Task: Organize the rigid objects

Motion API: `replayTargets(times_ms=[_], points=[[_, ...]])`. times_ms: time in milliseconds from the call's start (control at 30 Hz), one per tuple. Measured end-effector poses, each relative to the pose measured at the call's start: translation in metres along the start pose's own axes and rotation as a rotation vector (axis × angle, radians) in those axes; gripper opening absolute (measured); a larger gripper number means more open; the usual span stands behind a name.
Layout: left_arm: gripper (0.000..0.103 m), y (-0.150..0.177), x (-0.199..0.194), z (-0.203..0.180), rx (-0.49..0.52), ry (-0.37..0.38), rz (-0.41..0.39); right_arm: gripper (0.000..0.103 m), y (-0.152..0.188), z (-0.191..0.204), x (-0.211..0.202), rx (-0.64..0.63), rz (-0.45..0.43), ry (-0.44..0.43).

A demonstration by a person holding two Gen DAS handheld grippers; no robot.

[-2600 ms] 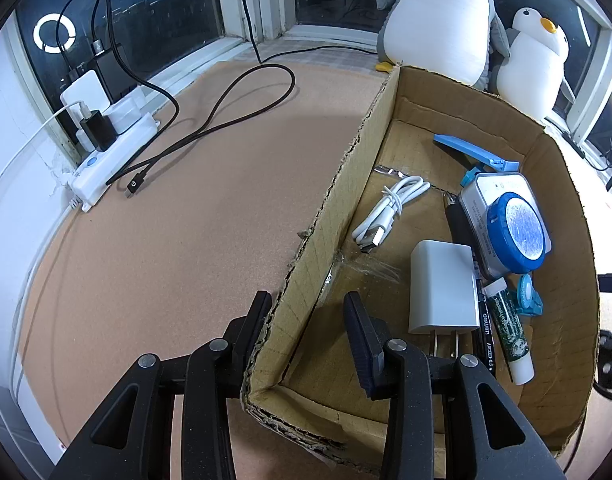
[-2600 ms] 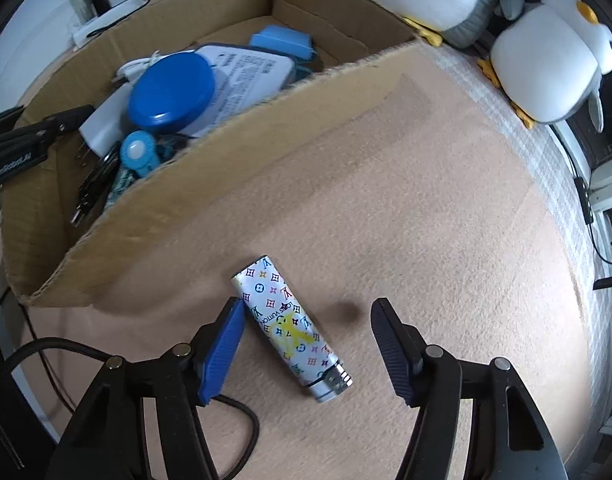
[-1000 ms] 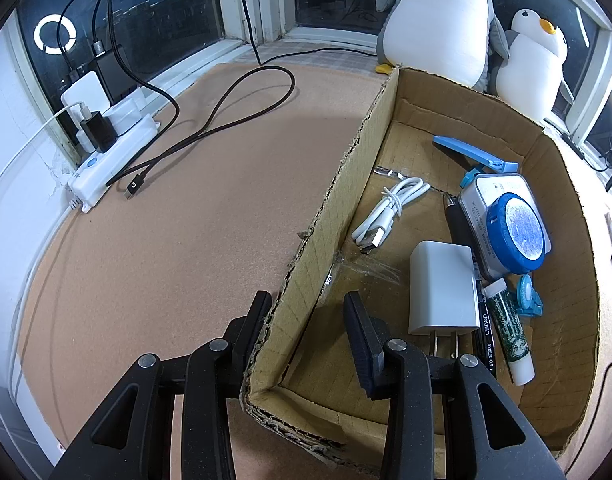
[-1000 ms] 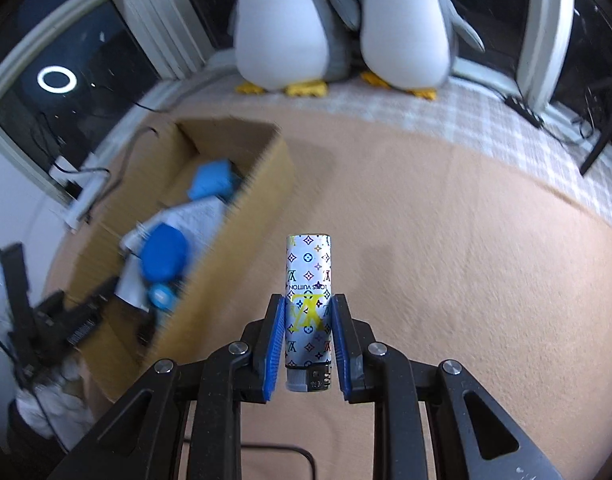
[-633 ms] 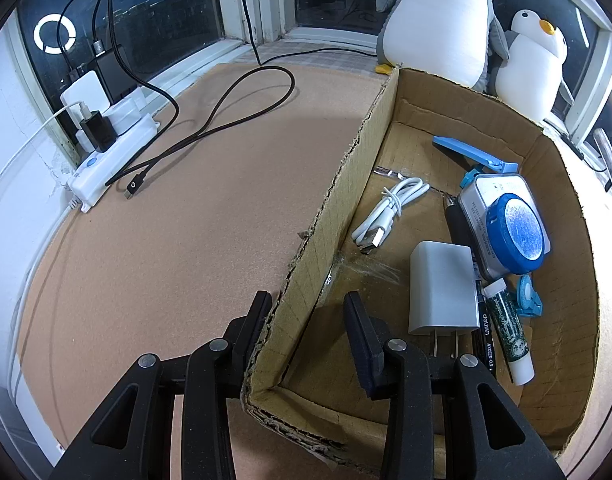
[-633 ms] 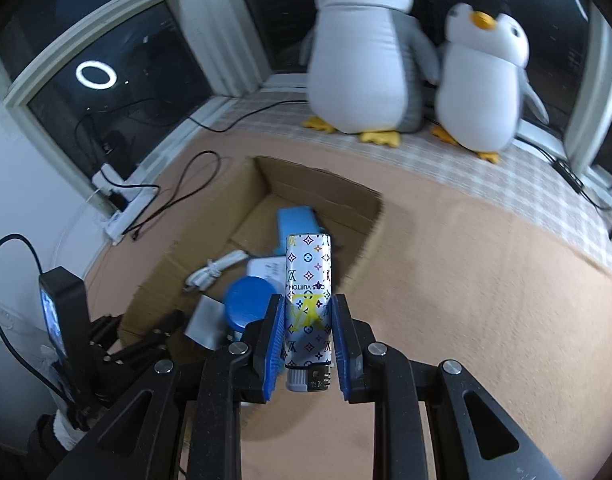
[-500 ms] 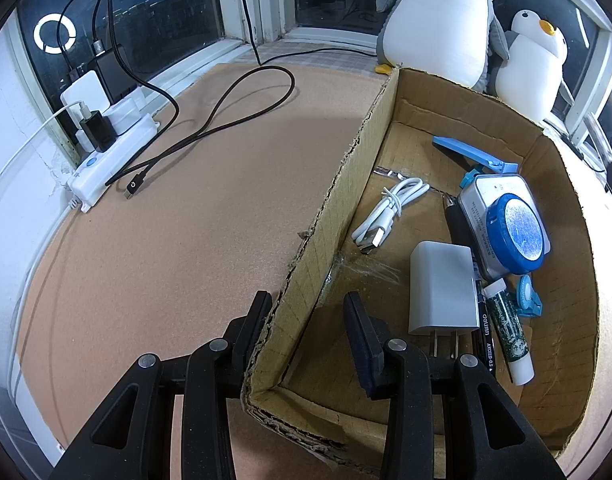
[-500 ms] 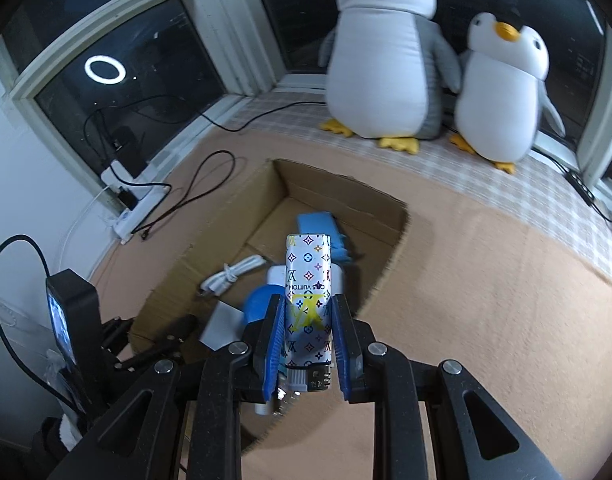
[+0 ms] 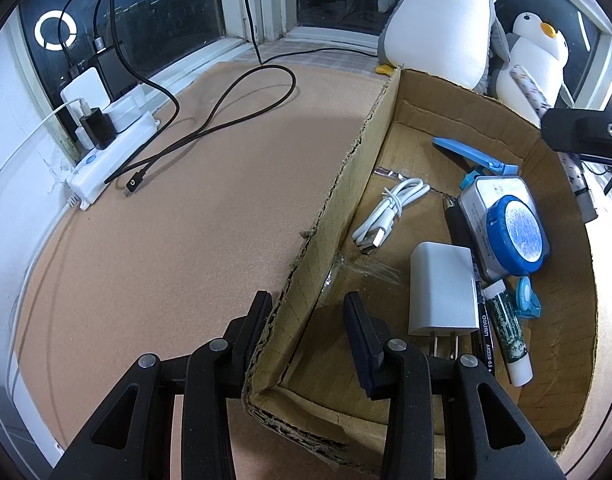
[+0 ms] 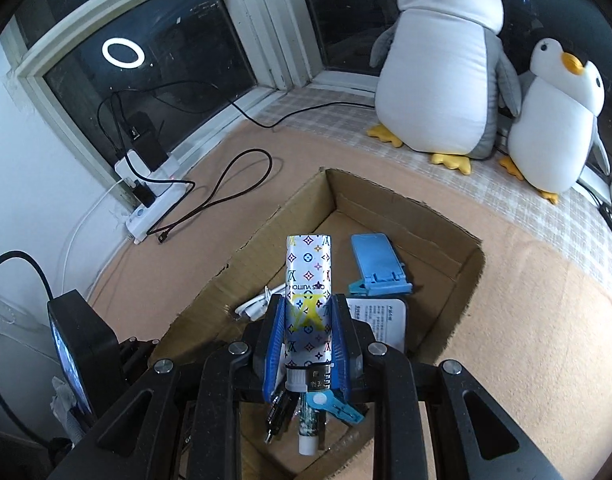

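My right gripper is shut on a white lighter with a coloured monogram print and holds it over the open cardboard box. The lighter also shows at the right edge of the left wrist view, above the box's far wall. My left gripper straddles the box's left wall near the front corner, jaws apart, one finger on each side. In the box lie a white charger, a white cable, a blue-lidded case, a blue clip, pens and a lip balm.
Two plush penguins stand behind the box by the window. A white power strip with plugs and a black cable lie on the brown mat at the left.
My right gripper has carried the lighter further over the box and lower; it now shows in the left wrist view. The left gripper has not moved.
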State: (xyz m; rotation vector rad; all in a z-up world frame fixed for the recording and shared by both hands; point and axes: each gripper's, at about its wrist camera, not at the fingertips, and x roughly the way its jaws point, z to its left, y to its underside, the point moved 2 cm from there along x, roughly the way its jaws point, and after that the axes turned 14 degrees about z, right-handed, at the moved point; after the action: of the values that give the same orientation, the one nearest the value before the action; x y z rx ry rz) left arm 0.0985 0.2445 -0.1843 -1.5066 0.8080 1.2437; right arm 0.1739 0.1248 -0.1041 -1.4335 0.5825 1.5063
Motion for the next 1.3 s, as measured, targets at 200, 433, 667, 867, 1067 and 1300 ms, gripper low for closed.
replayTargets(times_ms=[200,433,667,867,1067,1300], points=[[0.041,0.0002,0.0,0.0003,0.0,0.0,0.0,0.021,-0.0033,0.0026,0.0026,-0.007,0.002,0.001],[0.041,0.0009,-0.0001,0.0006,0.001,0.0,-0.001,0.021,-0.0053,0.0016,0.0039,-0.007,0.0,-0.004],[0.041,0.0009,-0.0001,0.0007,0.001,0.0,-0.001,0.047,-0.0061,0.0016,0.0018,-0.006,-0.018,0.01],[0.041,0.0009,-0.0001,0.0009,0.002,0.0,-0.001,0.065,-0.0061,0.0004,0.0021,-0.003,-0.019,0.028],[0.041,0.0008,-0.0001,0.001,0.001,0.001,-0.001,0.066,-0.0048,-0.0022,0.0026,0.003,-0.012,0.041],[0.041,0.0009,-0.0001,0.0013,0.001,0.0,-0.001,0.067,0.0001,-0.006,-0.0003,0.008,-0.012,0.049]])
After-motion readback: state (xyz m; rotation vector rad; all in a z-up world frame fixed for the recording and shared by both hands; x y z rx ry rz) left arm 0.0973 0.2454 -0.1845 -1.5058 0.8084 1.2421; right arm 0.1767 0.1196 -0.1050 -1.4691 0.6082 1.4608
